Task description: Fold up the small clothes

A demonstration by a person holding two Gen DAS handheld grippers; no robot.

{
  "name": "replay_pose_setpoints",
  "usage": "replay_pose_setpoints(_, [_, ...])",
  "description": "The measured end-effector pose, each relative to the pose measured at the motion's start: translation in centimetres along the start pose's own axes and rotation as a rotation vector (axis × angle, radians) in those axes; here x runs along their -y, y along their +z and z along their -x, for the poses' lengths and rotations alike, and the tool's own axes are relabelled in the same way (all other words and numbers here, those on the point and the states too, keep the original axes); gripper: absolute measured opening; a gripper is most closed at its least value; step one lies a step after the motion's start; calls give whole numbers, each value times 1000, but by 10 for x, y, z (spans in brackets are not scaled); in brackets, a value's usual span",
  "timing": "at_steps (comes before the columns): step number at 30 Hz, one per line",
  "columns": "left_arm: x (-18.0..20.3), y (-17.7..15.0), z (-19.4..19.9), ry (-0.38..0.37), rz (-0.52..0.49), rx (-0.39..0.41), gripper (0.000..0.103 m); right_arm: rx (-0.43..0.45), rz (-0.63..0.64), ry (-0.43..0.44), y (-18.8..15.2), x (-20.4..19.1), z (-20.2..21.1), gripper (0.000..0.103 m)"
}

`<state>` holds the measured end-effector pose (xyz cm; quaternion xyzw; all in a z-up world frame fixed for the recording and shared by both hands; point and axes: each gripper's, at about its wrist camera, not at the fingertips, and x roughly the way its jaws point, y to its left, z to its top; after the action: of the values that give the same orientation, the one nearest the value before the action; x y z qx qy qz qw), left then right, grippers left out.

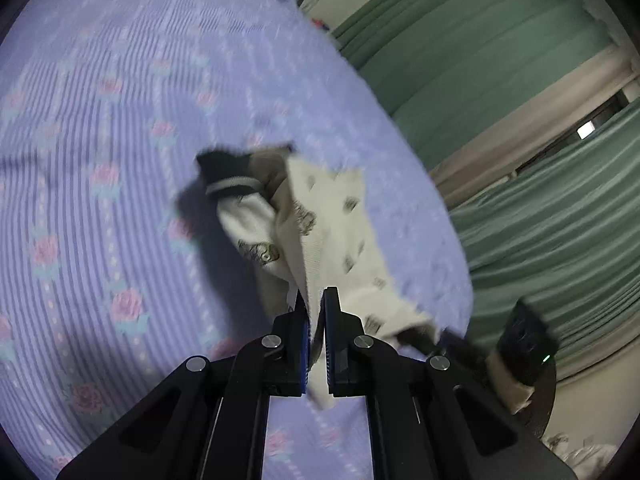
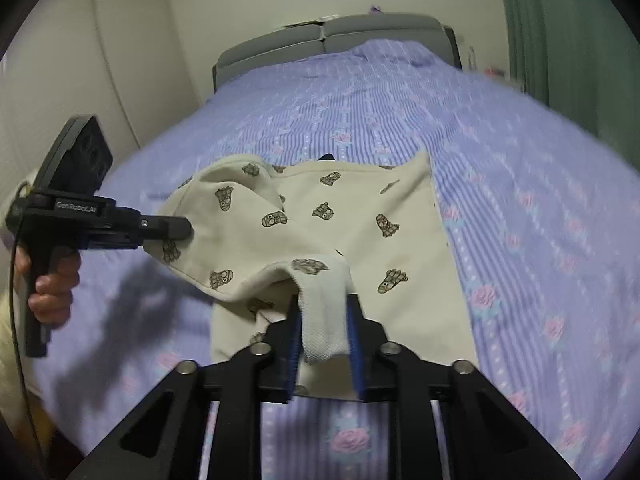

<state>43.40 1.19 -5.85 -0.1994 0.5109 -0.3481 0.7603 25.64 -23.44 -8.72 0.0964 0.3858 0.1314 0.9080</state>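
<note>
A small cream garment (image 2: 360, 216) with dark printed figures lies on the purple floral bedspread (image 2: 520, 184). Its left side is lifted off the bed and folded over toward the right. My left gripper (image 1: 316, 300) is shut on the garment's (image 1: 336, 220) edge; it also shows in the right wrist view (image 2: 188, 232), at the garment's left side, held in a hand. My right gripper (image 2: 324, 312) is shut on a near fold of the garment, whose textured inside shows between the fingers. A dark cuff with a white stripe (image 1: 228, 176) shows at the far end.
The bed has a grey headboard (image 2: 332, 36) at the far end. Green curtains (image 1: 520, 120) hang past the bed's edge. A white wardrobe (image 2: 100, 52) stands on the left. The other gripper's body (image 1: 524, 340) shows at the lower right of the left wrist view.
</note>
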Motion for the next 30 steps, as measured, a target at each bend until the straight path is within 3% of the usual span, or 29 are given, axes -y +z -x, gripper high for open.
replay_pose_setpoints(3, [22, 22, 4, -5, -4, 35, 8, 10, -80, 83, 1, 6, 6, 15])
replay_pose_setpoints(7, [58, 65, -15, 63, -19, 57, 8, 9, -208, 233, 1, 13, 9, 15])
replay_pose_setpoints(12, [89, 96, -89, 154, -63, -47, 8, 16, -350, 379, -1, 25, 10, 15])
replay_pose_setpoints(16, [90, 99, -147, 240, -78, -145, 8, 2, -392, 351, -6, 37, 4, 15])
replay_pose_setpoints(21, [95, 94, -176, 309, -104, -175, 11, -25, -404, 262, -16, 53, -2, 15])
replay_pose_setpoints(22, [97, 92, -176, 319, -111, -182, 14, -30, -401, 235, -19, 56, -4, 15])
replay_pose_setpoints(24, [103, 87, -168, 317, -139, -178, 34, -38, -397, 200, -21, 61, -3, 15])
replay_pose_setpoints(25, [107, 85, -162, 336, -172, -169, 38, -41, -395, 180, -23, 63, -3, 15])
replay_pose_setpoints(27, [125, 72, -137, 350, -272, -101, 57, -50, -387, 165, -26, 64, -4, 16])
replay_pose_setpoints(29, [135, 55, -113, 362, -364, -36, 63, -54, -380, 162, -26, 63, -5, 18])
replay_pose_setpoints(30, [138, 37, -94, 386, -420, -8, 63, -54, -374, 159, -28, 64, -3, 26])
